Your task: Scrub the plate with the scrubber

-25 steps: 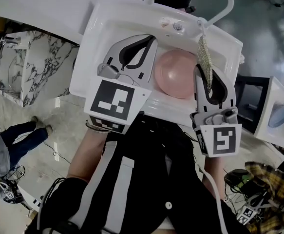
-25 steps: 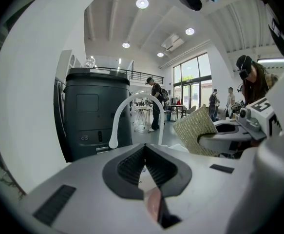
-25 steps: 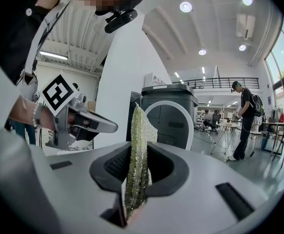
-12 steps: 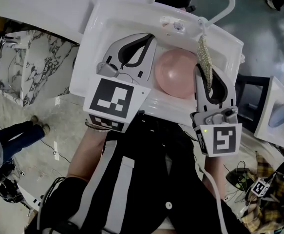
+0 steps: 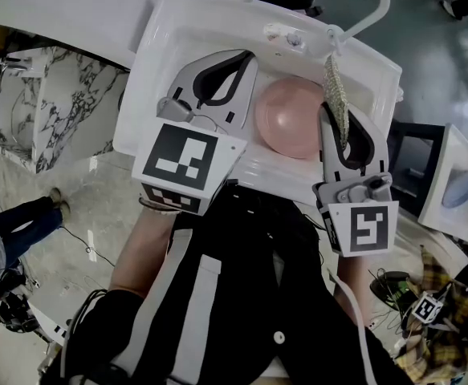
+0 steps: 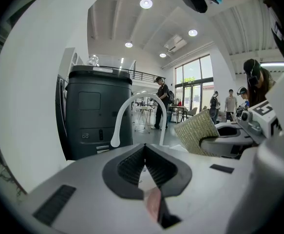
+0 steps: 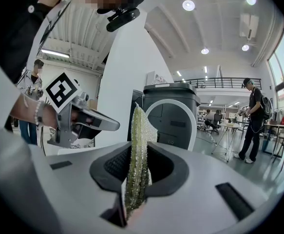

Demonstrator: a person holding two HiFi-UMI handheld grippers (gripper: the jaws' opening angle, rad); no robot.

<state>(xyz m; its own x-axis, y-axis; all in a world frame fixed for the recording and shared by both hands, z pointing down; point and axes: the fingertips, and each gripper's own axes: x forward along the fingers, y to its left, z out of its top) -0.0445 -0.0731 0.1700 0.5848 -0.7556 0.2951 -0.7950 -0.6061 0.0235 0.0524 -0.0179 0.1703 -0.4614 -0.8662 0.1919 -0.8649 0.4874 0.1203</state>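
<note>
A pink plate (image 5: 290,120) lies in the white sink (image 5: 169,46), between my two grippers. My left gripper (image 5: 248,59) hangs over the basin just left of the plate, shut with nothing between its jaws (image 6: 144,149). My right gripper (image 5: 335,112) is at the plate's right edge, shut on a greenish mesh scrubber (image 5: 336,91). The scrubber (image 7: 138,150) stands upright out of the jaws. In the left gripper view the scrubber (image 6: 198,133) shows to the right. Neither the scrubber nor the left gripper appears to touch the plate.
A white curved faucet (image 5: 376,6) arches over the sink's far right corner. A marble-patterned block (image 5: 25,111) stands left of the sink, below a white counter (image 5: 57,6). A white tray with a blue object (image 5: 461,189) sits at the far right. People stand in the room beyond.
My left gripper has drifted slightly up and away over the basin. The right gripper and the scrubber have stayed in place.
</note>
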